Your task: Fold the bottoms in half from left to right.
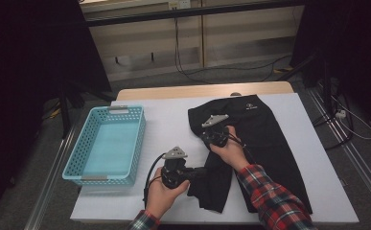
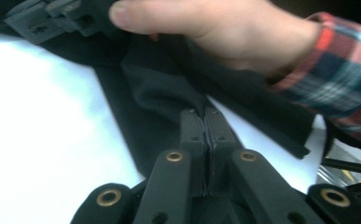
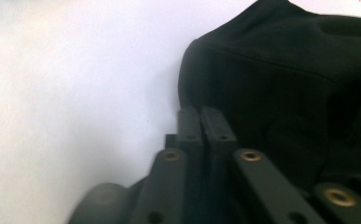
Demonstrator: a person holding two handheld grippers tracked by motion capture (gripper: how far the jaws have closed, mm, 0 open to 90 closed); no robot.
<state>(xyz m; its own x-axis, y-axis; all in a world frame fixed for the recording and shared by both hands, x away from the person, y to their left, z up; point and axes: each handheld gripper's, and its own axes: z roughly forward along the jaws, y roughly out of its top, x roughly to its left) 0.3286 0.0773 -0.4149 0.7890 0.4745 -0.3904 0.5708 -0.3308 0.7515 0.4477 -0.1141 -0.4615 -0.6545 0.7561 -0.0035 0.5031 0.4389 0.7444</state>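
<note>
While both tools pinch it, the black garment (image 1: 264, 139) lies flat.

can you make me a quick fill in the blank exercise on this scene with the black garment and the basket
1. The basket on the white table is light ____.
2. The left gripper is shut on a fold of the ____ garment.
3. Seen from above, the basket stands to the ____ of the garment.
4. The sleeve behind the right gripper has a ____ pattern.

Missing words: blue; black; left; plaid
</note>
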